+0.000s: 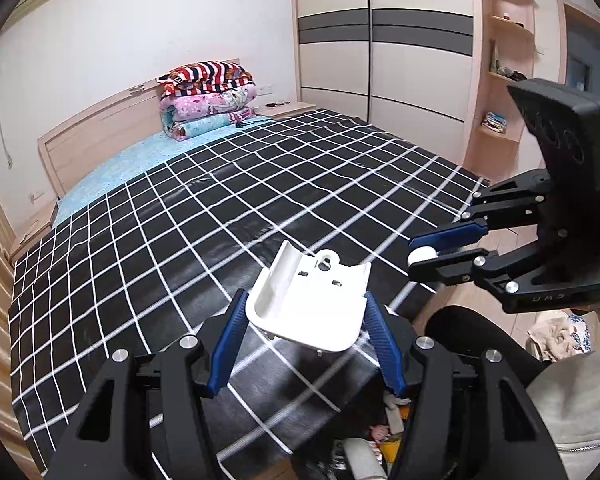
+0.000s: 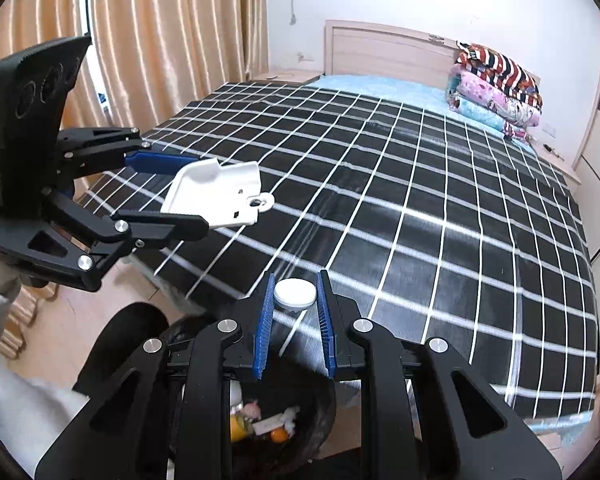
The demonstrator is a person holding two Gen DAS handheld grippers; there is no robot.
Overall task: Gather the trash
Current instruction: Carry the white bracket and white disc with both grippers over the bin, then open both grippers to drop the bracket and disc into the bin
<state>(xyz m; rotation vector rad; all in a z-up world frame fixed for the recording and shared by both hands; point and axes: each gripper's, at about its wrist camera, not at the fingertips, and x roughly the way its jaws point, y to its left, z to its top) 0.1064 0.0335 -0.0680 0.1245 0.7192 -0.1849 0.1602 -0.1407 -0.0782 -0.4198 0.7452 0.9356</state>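
Note:
My left gripper [image 1: 304, 304] is shut on a white plastic bracket [image 1: 308, 300], a flat tray-like piece with a hanging hole, held above the near edge of the bed. From the right wrist view the same bracket [image 2: 216, 192] shows between the left gripper's [image 2: 204, 194] blue pads. My right gripper [image 2: 294, 294] is shut on a small round white cap [image 2: 295, 293]. That cap [image 1: 420, 257] also shows in the left wrist view, at the tips of the right gripper [image 1: 416, 256]. Below both grippers stands a black trash bin [image 2: 320, 412] holding several scraps.
A bed with a black, white-checked cover [image 1: 260, 200] fills the middle. Folded quilts [image 1: 208, 96] are stacked at the headboard. A wardrobe [image 1: 380, 40] and shelves stand on one side, beige curtains [image 2: 160, 40] on the other. A person's dark trouser leg [image 2: 120, 344] is beside the bin.

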